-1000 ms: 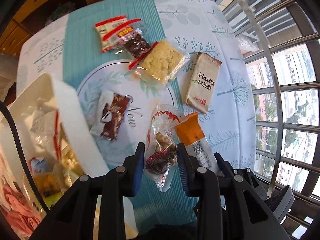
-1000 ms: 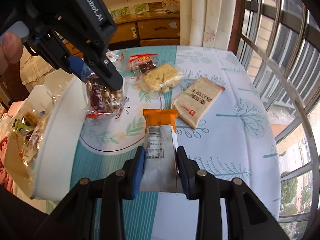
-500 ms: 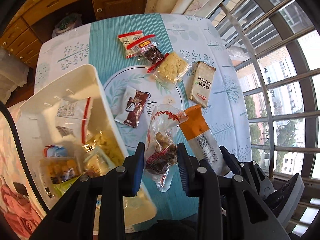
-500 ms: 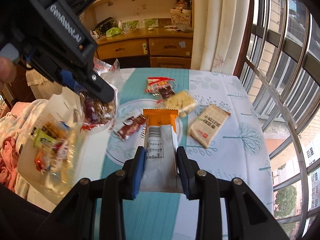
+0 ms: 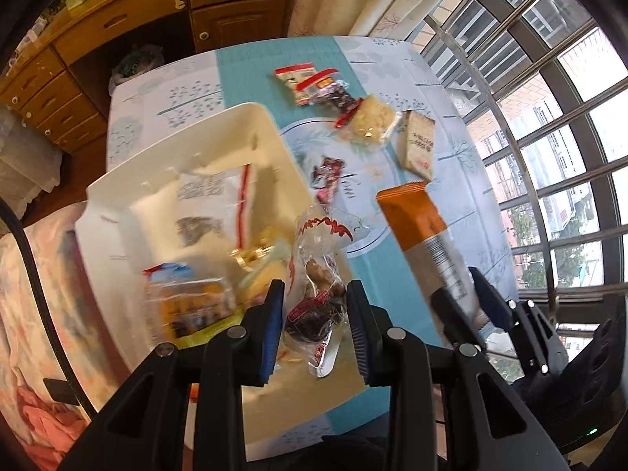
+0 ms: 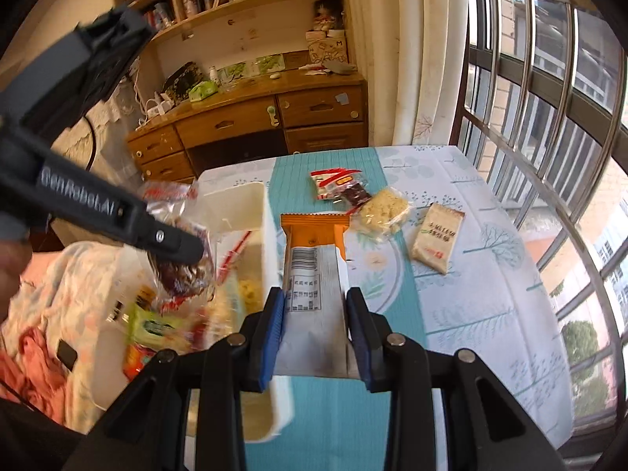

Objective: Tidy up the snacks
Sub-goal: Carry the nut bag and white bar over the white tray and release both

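Note:
My left gripper (image 5: 316, 324) is shut on a clear bag of dark dried fruit (image 5: 314, 298) and hangs over the near edge of the white bin (image 5: 172, 157), which holds several snack packets. The same bag of dried fruit (image 6: 184, 271) shows under the left gripper (image 6: 172, 241) in the right wrist view. My right gripper (image 6: 316, 331) is shut on an orange-topped silver snack bar (image 6: 314, 274), held just right of the bin wall (image 6: 271, 235); the bar (image 5: 424, 231) also shows in the left wrist view. Loose on the tablecloth lie a red-strip packet (image 5: 300, 80), a pale cracker bag (image 5: 371, 119), a beige biscuit pack (image 5: 418, 143) and a small dark packet (image 5: 327, 178).
The table (image 6: 490, 298) ends at a barred window (image 6: 549, 98) on the right. A wooden cabinet with drawers (image 6: 274, 117) stands behind it. Pink and floral bedding (image 5: 47, 274) lies left of the bin. A black cable (image 5: 35, 274) runs down the left side.
Both grippers have risen and shifted left toward the bin, each keeping its snack. The bin now fills more of both views, and the left gripper's bag hangs over it.

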`<state>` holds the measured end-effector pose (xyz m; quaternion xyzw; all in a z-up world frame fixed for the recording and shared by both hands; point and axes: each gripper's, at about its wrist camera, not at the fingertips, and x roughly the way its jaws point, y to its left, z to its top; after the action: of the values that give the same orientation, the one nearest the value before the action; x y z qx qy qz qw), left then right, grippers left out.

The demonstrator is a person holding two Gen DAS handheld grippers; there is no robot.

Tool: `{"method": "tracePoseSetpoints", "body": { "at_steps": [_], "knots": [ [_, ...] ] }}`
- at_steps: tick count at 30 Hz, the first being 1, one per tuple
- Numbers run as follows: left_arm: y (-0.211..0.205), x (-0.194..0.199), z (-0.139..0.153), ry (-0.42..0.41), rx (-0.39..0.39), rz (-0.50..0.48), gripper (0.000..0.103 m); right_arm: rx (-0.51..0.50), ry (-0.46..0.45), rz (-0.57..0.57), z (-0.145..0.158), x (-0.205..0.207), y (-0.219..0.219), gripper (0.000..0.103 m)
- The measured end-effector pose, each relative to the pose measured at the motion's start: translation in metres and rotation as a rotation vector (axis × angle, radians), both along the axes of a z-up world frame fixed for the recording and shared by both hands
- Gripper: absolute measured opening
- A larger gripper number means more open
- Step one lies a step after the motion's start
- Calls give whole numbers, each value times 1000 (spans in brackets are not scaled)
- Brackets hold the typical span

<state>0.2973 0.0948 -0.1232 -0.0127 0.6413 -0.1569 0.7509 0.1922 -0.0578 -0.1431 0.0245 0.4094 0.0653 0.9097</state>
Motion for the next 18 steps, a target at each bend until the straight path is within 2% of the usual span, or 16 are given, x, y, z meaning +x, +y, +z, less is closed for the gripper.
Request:
{"method": "tracePoseSetpoints", "body": {
  "at_steps": [9,18],
  "knots": [
    [57,-13,-4,-28,-1,13,30,6,-22,-10,8,-15,53,33],
    [99,-18,-13,-50,-16,66,31,46,-2,22,0,-13,89,33]
  ]
}}
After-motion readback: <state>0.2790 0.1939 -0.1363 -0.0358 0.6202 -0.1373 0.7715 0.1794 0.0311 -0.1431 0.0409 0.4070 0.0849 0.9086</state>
